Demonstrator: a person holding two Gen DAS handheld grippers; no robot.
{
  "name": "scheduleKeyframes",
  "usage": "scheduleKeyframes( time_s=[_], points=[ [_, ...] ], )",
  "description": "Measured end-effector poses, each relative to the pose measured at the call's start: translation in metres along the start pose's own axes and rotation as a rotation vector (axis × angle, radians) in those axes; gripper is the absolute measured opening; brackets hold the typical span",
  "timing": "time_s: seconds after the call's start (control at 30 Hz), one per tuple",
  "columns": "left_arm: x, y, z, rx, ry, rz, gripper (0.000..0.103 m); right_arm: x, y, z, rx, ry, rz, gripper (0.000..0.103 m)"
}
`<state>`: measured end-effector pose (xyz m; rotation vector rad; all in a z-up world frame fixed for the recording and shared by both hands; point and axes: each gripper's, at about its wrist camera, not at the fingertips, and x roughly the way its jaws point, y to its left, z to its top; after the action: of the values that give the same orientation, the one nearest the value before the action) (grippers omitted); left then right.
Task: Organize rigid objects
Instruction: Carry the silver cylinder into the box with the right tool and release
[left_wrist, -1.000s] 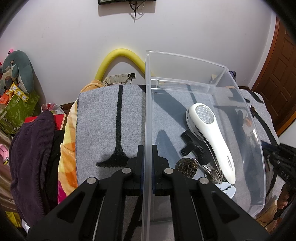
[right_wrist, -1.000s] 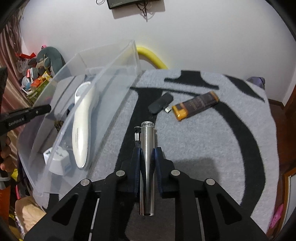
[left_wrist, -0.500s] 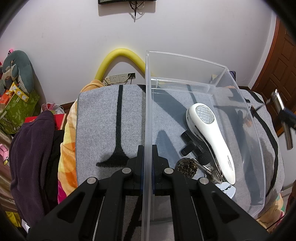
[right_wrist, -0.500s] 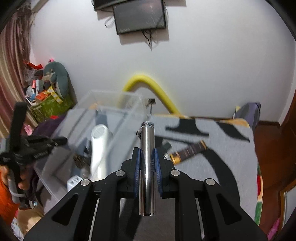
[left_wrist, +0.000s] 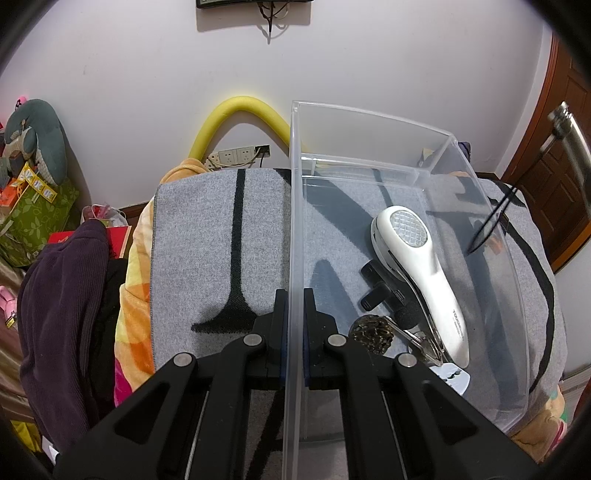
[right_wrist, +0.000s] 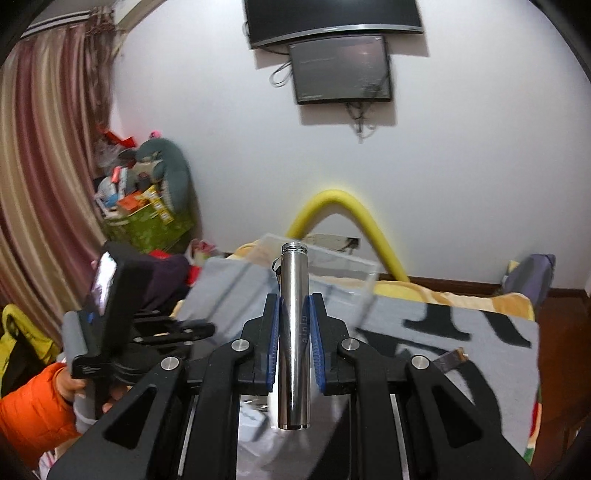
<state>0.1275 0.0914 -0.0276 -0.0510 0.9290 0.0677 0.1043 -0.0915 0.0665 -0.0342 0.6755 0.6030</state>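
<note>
My left gripper (left_wrist: 292, 321) is shut on the near left wall of a clear plastic bin (left_wrist: 369, 122) that rests on a grey blanket (left_wrist: 207, 236). In the bin lie a white handheld device (left_wrist: 421, 269), a black clip-like piece (left_wrist: 376, 284), a dark round object (left_wrist: 371, 328) and keys (left_wrist: 421, 339). My right gripper (right_wrist: 294, 317) is shut on a silver metal cylinder (right_wrist: 293, 332) and holds it in the air above the bin (right_wrist: 332, 258). The cylinder also shows in the left wrist view (left_wrist: 569, 129), high at the right.
A yellow foam tube (left_wrist: 240, 110) arches against the wall behind a power strip (left_wrist: 236, 157). Clothes (left_wrist: 62, 314) and a green box (left_wrist: 33, 218) lie at the left. A brown flat item (right_wrist: 448, 360) lies on the blanket at the right. A wooden door (left_wrist: 557, 177) stands at the right.
My right gripper has lifted the silver cylinder off the blanket and carried it up and left over the bin. My left gripper has kept its hold on the bin wall.
</note>
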Motion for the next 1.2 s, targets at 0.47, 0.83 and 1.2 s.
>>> scheduleKeyframes(
  time_s=[0.47,0.83,1.2],
  points=[
    [0.0,-0.001,0.0,-0.001,0.0,-0.001,0.005,0.067,0.014,-0.035,-0.015,0.194,0.051,0.014],
    [0.0,-0.001,-0.001,-0.001,0.0,-0.003,0.005,0.099,0.022,-0.049,-0.052,0.293,0.026,0.015],
    [0.0,-0.001,-0.001,-0.001,0.0,-0.002,0.005,0.068,0.014,-0.038,-0.04,0.224,0.019,0.017]
  ],
)
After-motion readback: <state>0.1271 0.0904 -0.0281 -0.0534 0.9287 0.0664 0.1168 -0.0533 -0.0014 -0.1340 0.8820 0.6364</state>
